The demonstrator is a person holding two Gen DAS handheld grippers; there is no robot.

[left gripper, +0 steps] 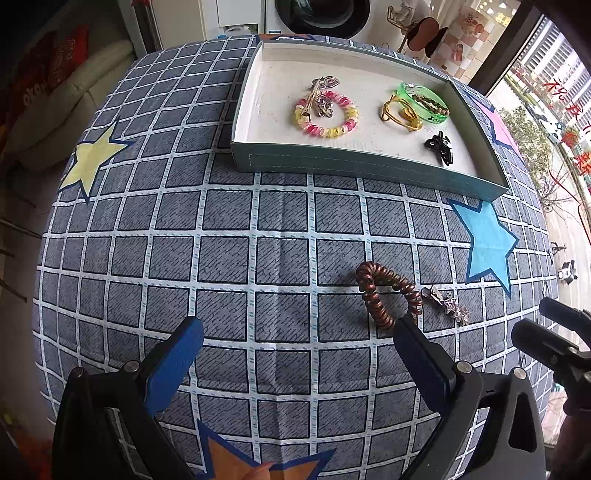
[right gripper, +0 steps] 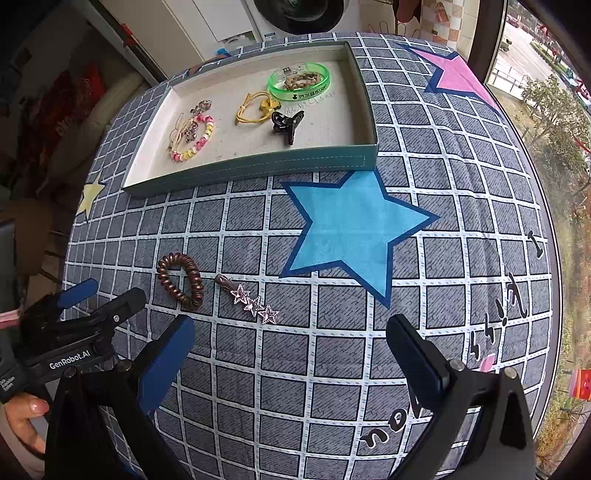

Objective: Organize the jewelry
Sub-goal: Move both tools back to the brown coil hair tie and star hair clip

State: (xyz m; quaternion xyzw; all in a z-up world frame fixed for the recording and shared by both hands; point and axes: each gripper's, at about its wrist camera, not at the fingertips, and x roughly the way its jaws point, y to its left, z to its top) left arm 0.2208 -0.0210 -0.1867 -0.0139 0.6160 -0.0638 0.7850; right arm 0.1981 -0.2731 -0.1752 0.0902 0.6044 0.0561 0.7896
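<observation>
A brown spiral hair tie [left gripper: 386, 295] [right gripper: 181, 279] and a star hair clip [left gripper: 448, 304] [right gripper: 251, 300] lie on the checked cloth. A teal tray [left gripper: 332, 162] [right gripper: 258, 166] at the back holds a pink-yellow spiral tie [left gripper: 327, 115] [right gripper: 194, 138], a yellow band [left gripper: 400, 112] [right gripper: 256, 107], a green bracelet [left gripper: 424, 101] [right gripper: 299, 83] and a black claw clip [left gripper: 439, 147] [right gripper: 286, 123]. My left gripper [left gripper: 295, 336] [right gripper: 103, 295] is open, its right finger beside the brown tie. My right gripper [right gripper: 291, 332] [left gripper: 535, 321] is open and empty, just short of the star clip.
The cloth [left gripper: 221, 258] has printed stars, a blue one [right gripper: 351, 229] in front of the tray. The table's right edge runs along a window [right gripper: 554, 110]. A washing machine [left gripper: 321, 14] stands behind the table.
</observation>
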